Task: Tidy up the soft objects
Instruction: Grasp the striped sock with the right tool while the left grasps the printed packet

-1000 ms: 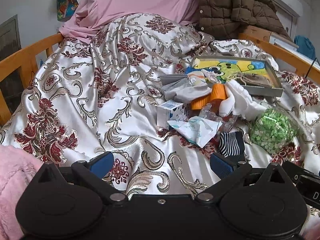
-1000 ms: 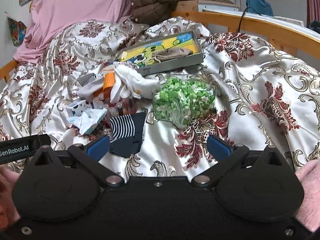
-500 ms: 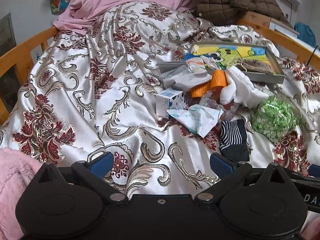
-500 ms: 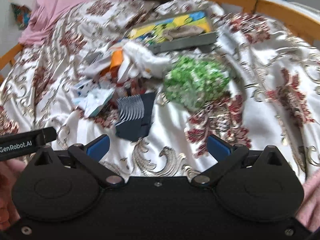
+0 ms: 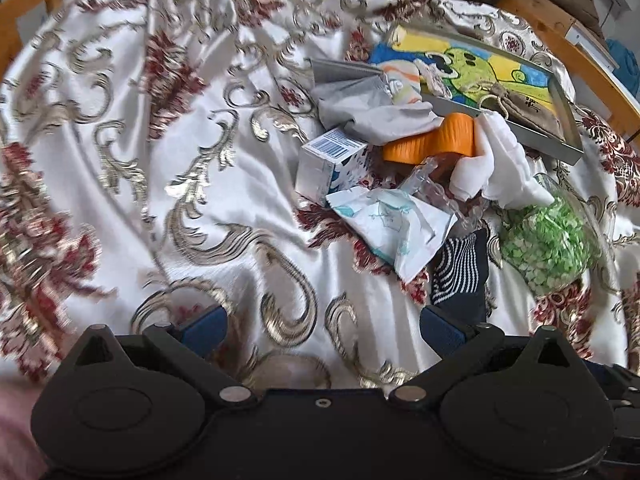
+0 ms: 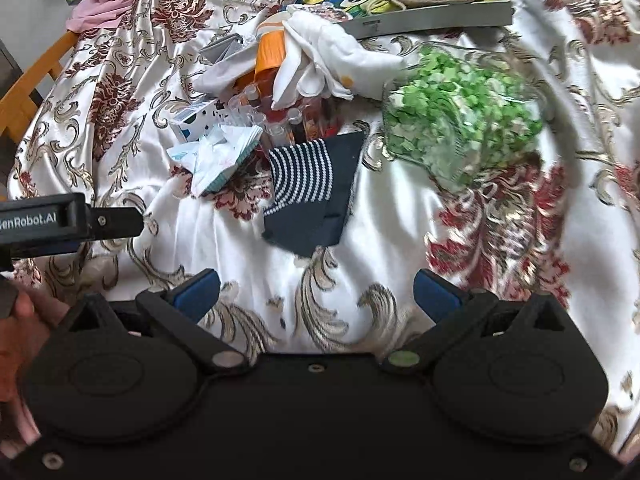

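A heap of small things lies on a satin bedspread. A navy sock with white stripes lies nearest, just beyond my right gripper, which is open and empty. White gloves, a grey cloth, an orange item, a tissue pack and a clear bag of green bits sit behind. My left gripper is open over bare bedspread, left of the sock.
A shallow grey tray with a cartoon picture and a beige pouch lies at the back. A small white carton stands by the heap. Wooden bed rails run along both sides. The left gripper's body shows in the right wrist view.
Both grippers have tilted down and moved forward toward the heap, so the sock and the bag look nearer. Jaws stay open. Nothing on the bed has shifted.
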`<state>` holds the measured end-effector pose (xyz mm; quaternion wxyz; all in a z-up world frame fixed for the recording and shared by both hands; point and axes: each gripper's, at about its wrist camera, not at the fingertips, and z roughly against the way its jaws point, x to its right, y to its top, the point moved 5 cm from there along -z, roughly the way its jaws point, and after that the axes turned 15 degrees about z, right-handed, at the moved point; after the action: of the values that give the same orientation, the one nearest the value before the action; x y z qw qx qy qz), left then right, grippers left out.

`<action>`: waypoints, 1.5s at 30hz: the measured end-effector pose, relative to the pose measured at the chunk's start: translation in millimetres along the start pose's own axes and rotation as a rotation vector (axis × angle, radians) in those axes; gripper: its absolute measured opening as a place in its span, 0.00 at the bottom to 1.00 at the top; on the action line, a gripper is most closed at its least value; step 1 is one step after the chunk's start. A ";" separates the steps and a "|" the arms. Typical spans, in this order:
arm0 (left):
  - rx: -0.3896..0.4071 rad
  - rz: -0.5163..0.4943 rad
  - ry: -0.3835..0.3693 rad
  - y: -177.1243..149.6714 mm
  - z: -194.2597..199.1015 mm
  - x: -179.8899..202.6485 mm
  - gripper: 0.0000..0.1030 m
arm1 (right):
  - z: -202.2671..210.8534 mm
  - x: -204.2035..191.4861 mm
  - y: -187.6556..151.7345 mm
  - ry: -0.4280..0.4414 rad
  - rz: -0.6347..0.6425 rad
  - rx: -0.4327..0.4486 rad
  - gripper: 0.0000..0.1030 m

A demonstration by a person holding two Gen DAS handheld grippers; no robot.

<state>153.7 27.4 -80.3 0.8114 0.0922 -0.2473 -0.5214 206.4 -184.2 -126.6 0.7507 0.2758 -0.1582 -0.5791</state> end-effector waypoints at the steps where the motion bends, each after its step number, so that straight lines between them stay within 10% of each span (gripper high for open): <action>1: -0.015 0.001 -0.006 4.2 -4.2 1.7 0.99 | -4.1 2.1 5.1 0.005 -0.003 0.007 1.00; 20: -0.198 0.333 -0.238 45.5 -65.3 9.4 0.99 | -49.7 -4.0 65.5 -0.052 0.146 0.116 1.00; 32: -0.216 0.416 -0.247 52.7 -92.7 10.2 0.89 | -74.6 -11.0 67.9 -0.030 0.155 0.071 1.00; 45: -0.143 0.408 -0.228 57.6 -88.6 0.3 0.38 | -82.1 -6.7 62.9 -0.080 0.139 0.088 0.99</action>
<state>244.0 42.9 -133.0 0.8714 -0.0767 -0.3131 -0.3697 299.5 -147.7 -154.0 0.7693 0.2736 -0.2320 -0.5287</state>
